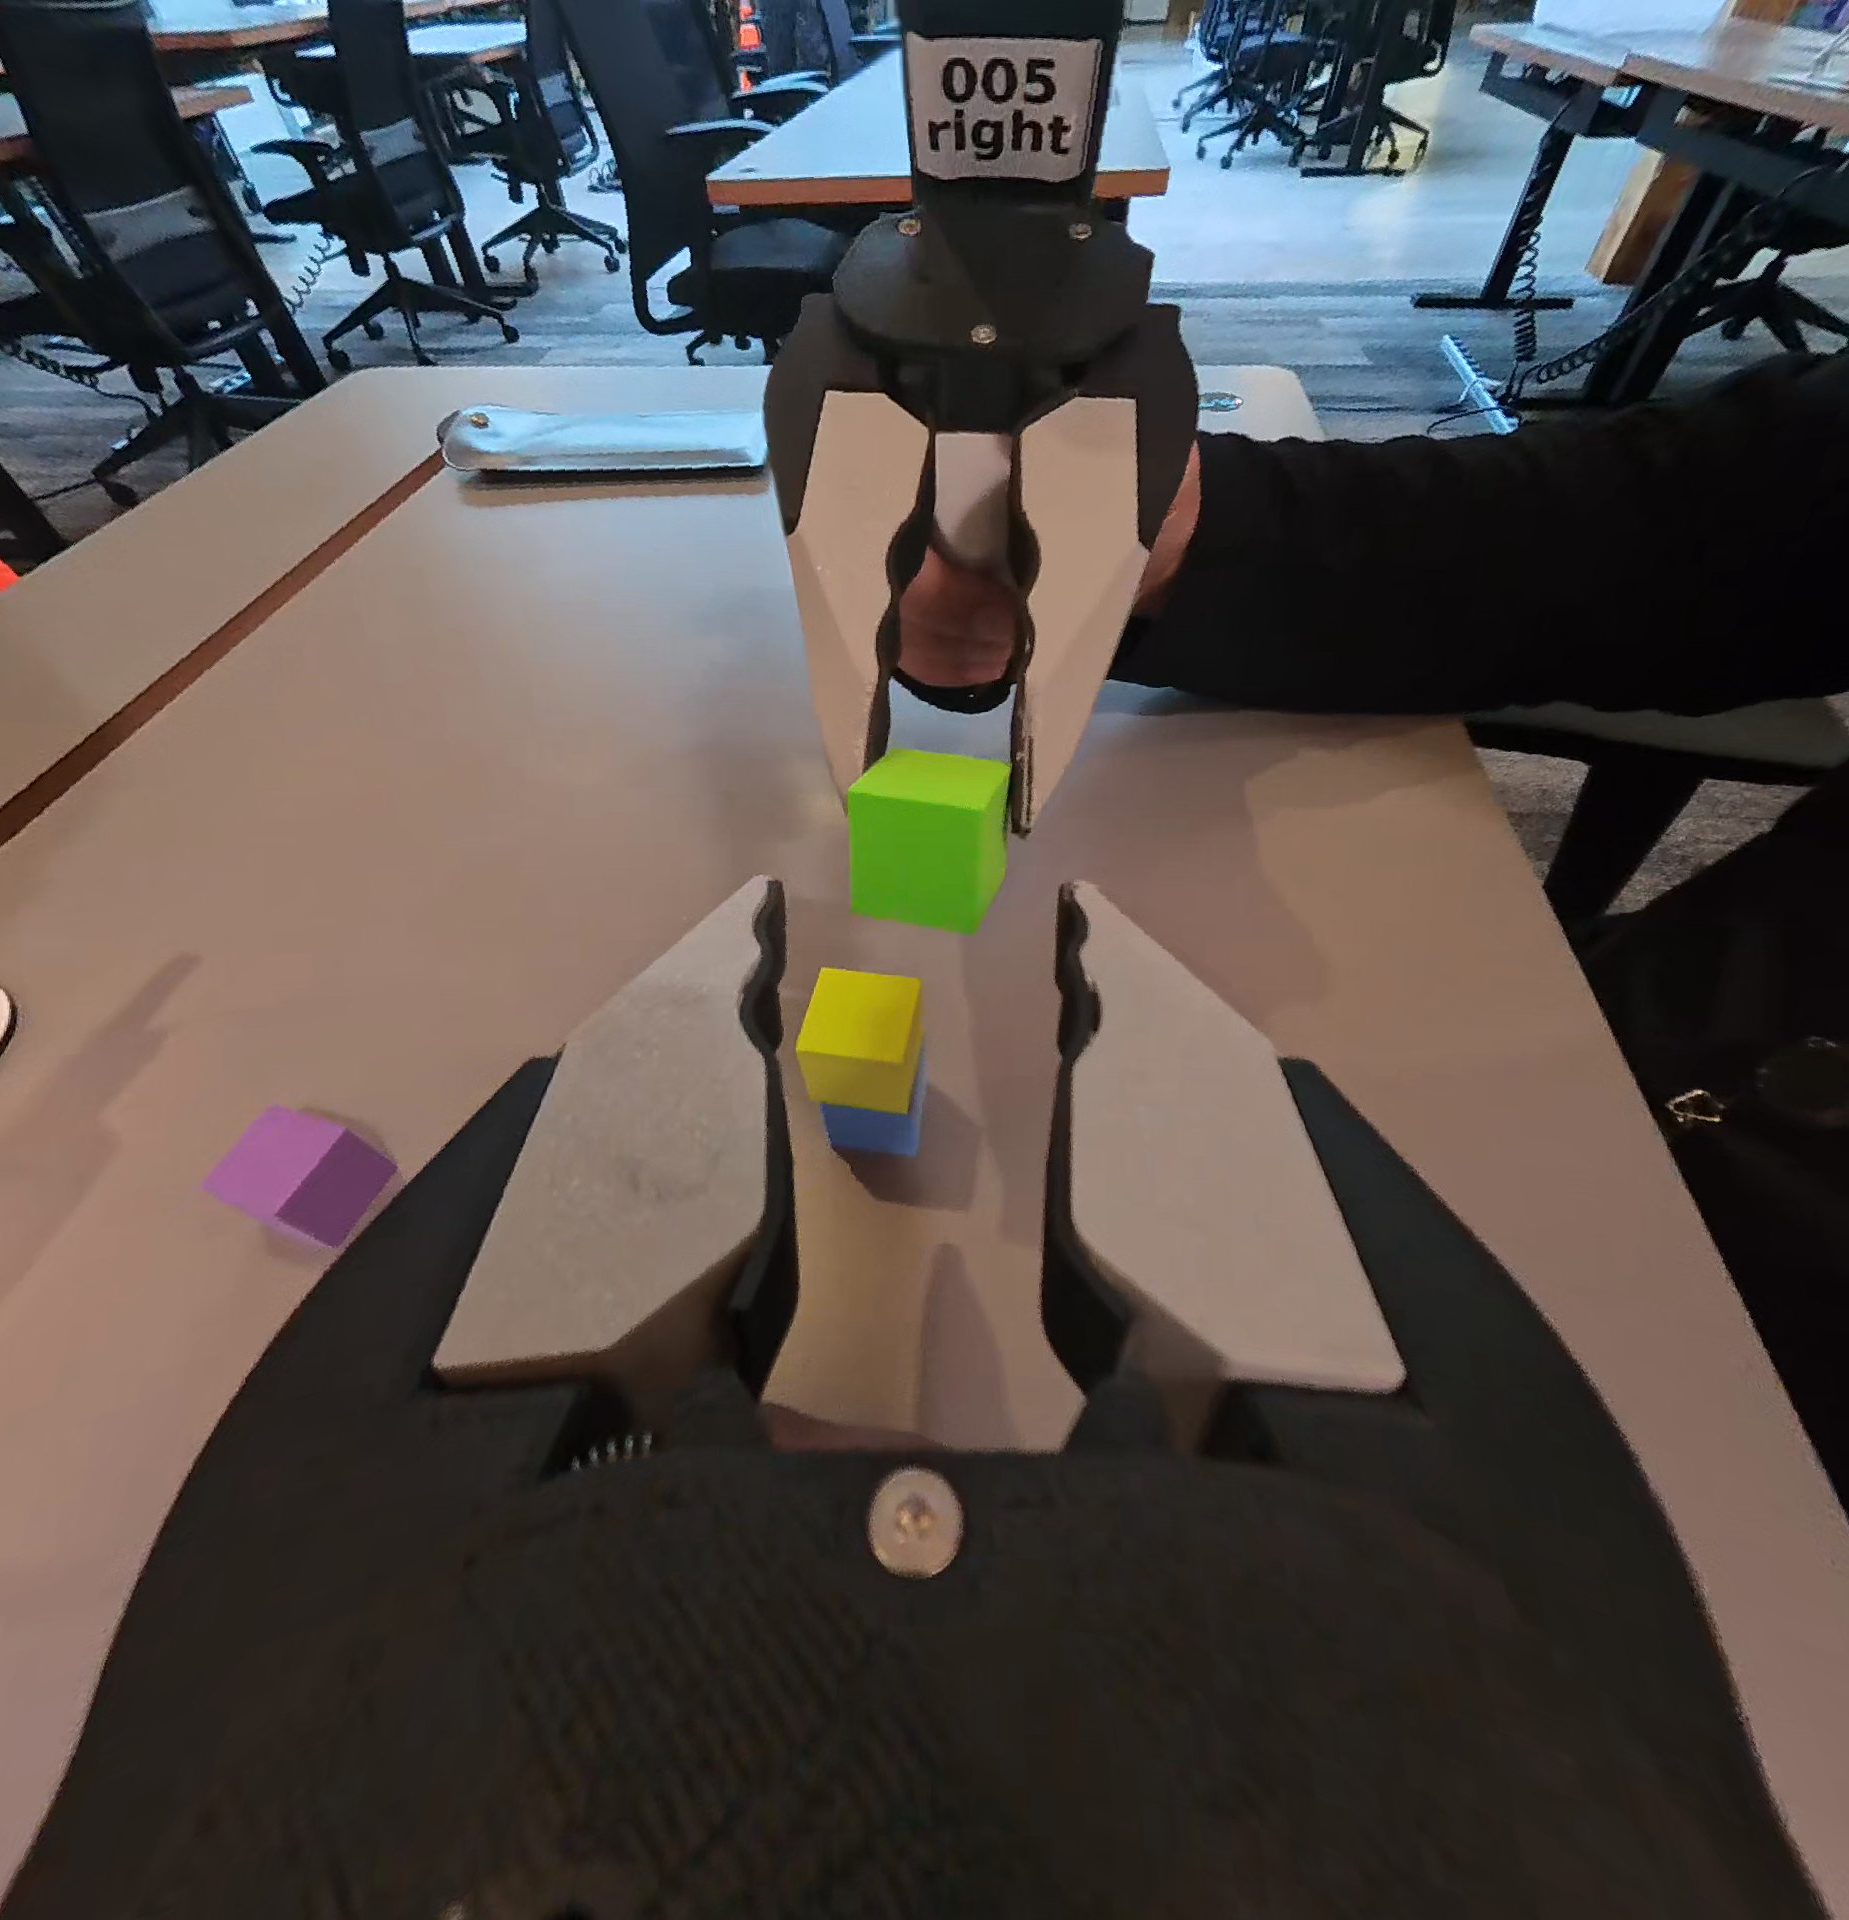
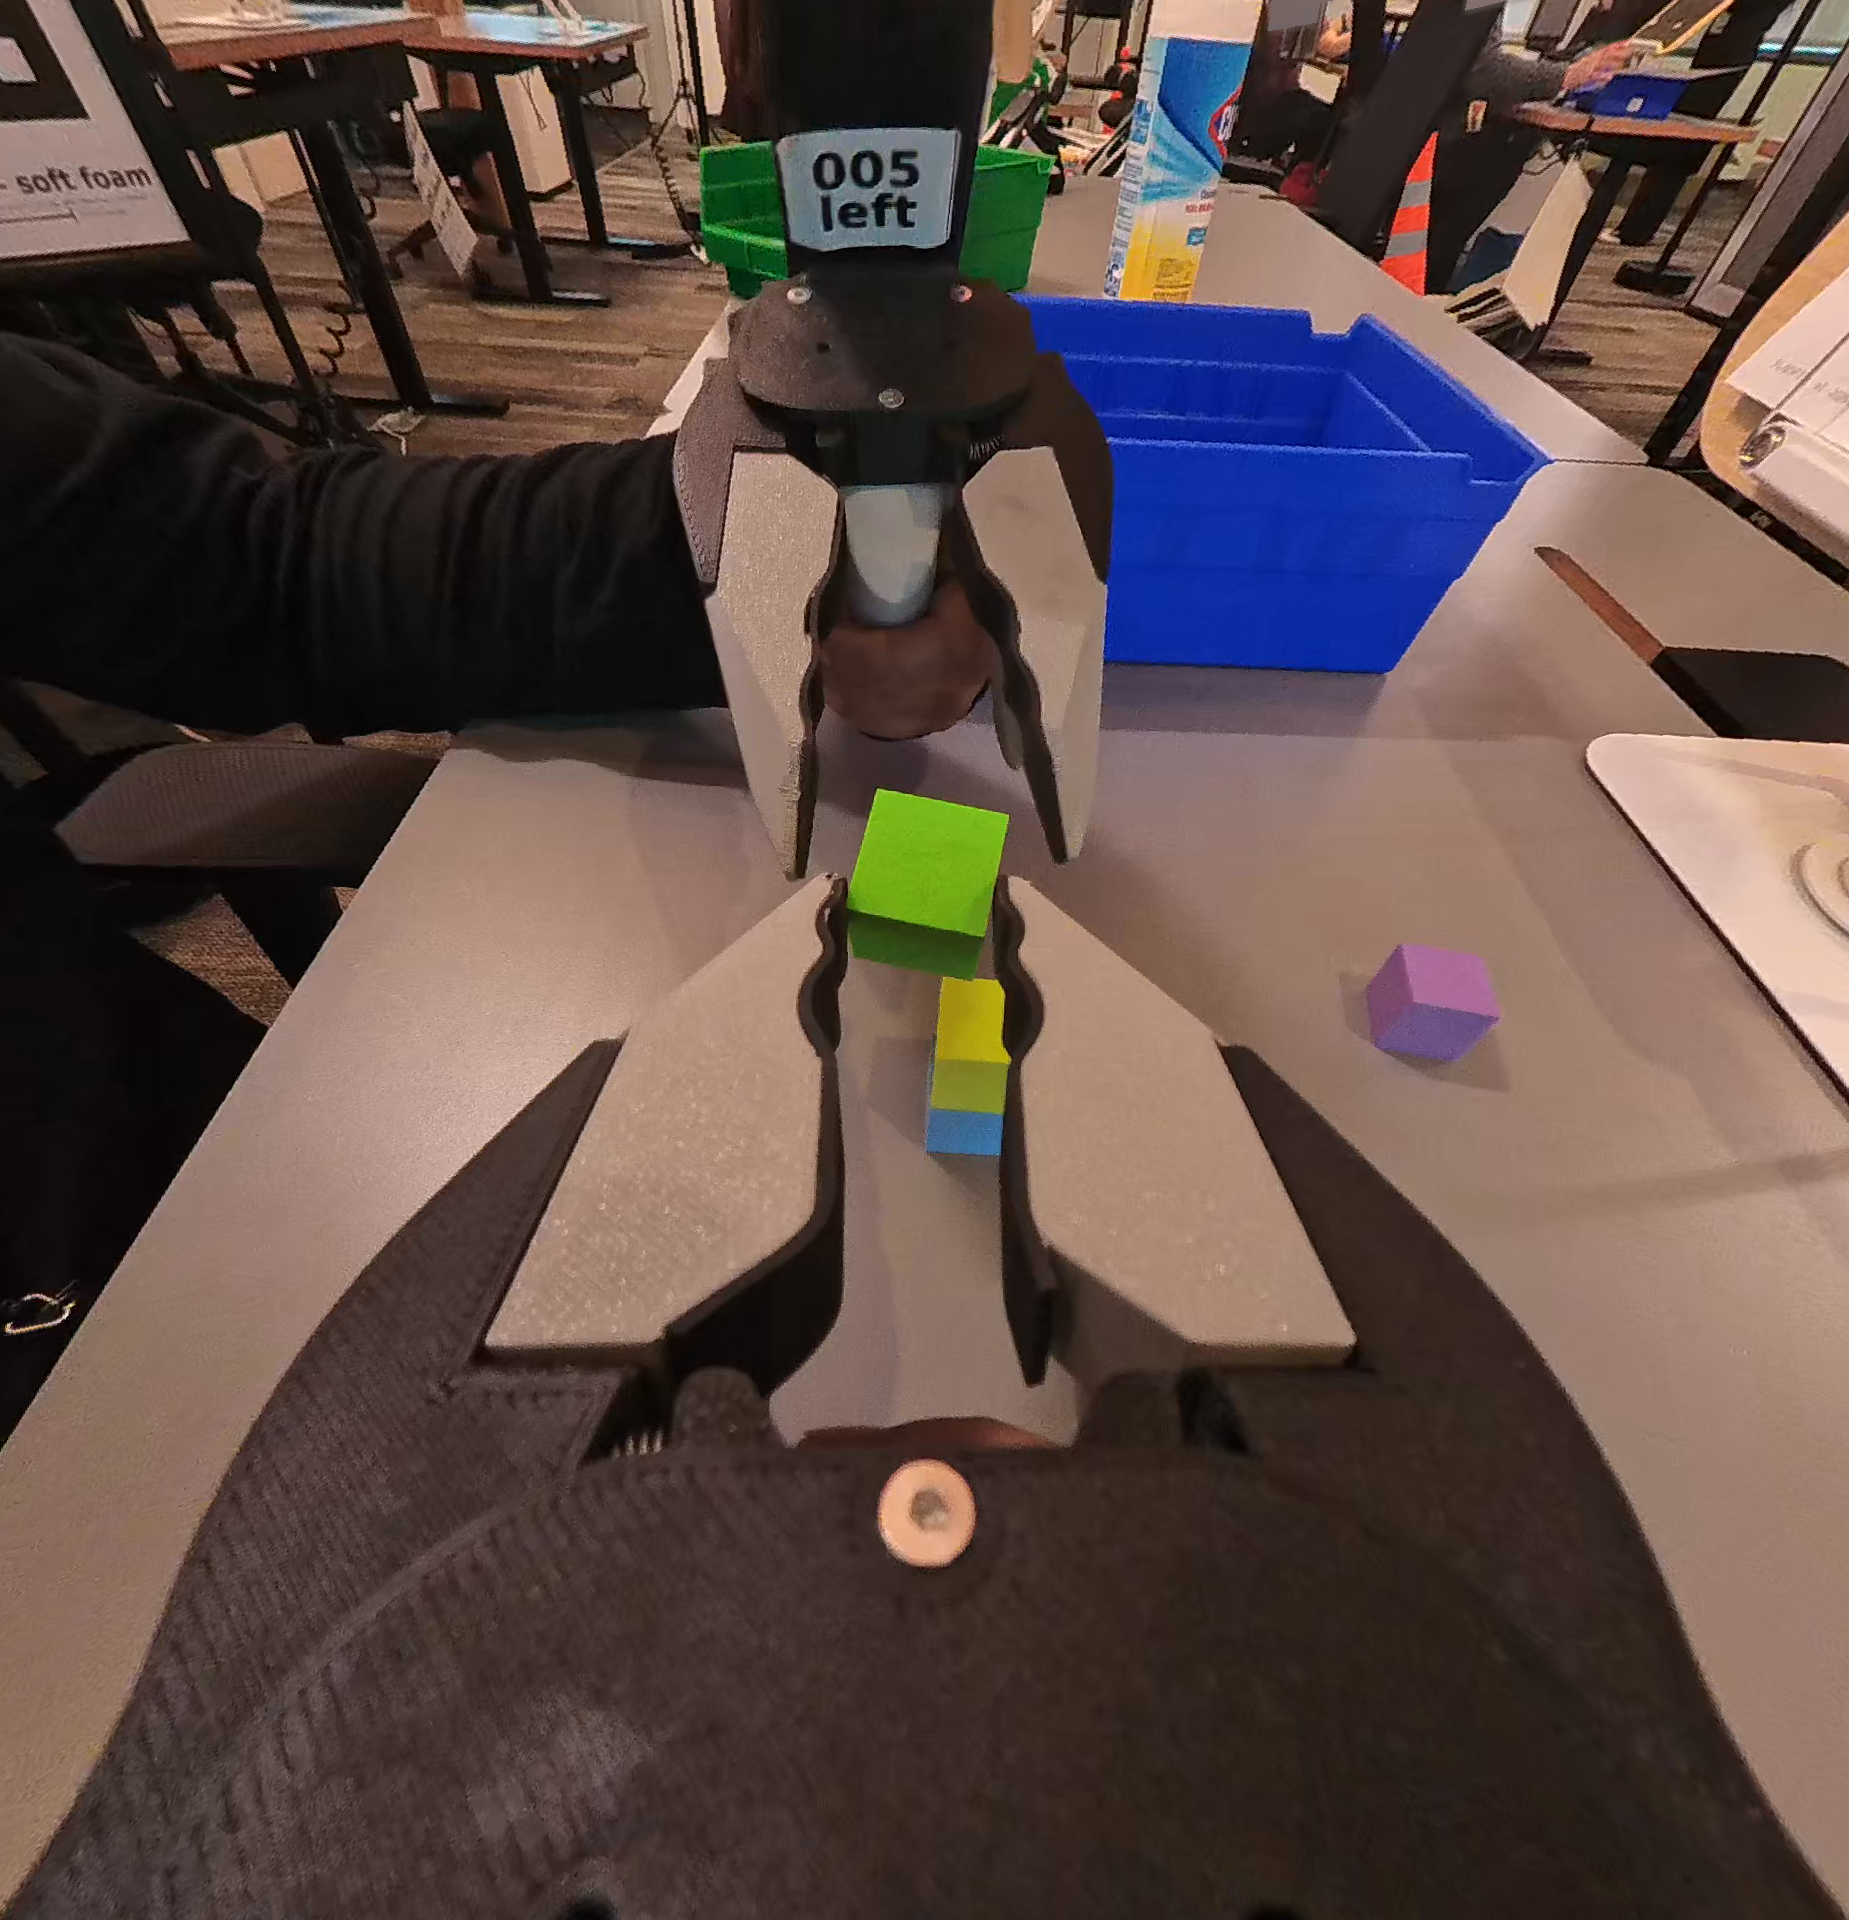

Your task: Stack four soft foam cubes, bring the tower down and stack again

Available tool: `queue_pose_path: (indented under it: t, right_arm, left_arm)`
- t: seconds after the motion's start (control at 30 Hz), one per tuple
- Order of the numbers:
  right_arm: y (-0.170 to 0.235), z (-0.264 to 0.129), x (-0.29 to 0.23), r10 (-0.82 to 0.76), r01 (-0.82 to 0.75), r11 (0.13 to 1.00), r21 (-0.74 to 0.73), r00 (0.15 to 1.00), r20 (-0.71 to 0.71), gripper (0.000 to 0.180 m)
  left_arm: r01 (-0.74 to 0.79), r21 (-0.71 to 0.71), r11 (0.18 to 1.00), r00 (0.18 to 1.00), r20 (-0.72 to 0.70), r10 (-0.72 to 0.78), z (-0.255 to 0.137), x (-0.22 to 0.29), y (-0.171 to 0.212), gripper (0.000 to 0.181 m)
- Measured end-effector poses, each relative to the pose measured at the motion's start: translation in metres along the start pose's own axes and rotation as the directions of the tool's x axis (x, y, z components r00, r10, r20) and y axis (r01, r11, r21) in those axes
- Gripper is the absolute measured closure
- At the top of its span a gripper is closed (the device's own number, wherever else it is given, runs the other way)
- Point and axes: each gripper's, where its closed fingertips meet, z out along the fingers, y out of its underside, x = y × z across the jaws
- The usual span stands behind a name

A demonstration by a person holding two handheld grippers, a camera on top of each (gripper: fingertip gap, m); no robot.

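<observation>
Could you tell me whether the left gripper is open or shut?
Open: the left gripper holds nothing; its fingers stand apart.

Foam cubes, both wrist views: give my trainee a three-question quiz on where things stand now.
1. True or false: the yellow cube sits on the blue cube.
2. Which gripper holds the green cube? A left gripper B right gripper
3. Which cube lies apart on the table?

Key: 1 true. 2 B; the left is open and empty. 3 the purple cube.
</observation>
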Motion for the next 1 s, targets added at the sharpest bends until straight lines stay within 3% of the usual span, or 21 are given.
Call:
queue_pose_path:
  t: [0.37, 1.0]
  right_arm:
    - [0.0017, 0.0030, -0.0017, -0.002, 0.002, 1.000, -0.004, 1.000, 0.005, 0.155]
    - [-0.0005, 0.0011, 0.0042, 0.006, -0.005, 1.000, 0.015, 1.000, -0.028, 0.156]
  left_arm:
    - [-0.055, 0.002, 0.999, 0.998, 0.017, 0.055, 0.0049, 0.0013, 0.0001, 0.154]
    - [-0.066, -0.003, 0.998, 0.997, 0.039, 0.066, 0.0023, -0.0028, -0.0001, 0.155]
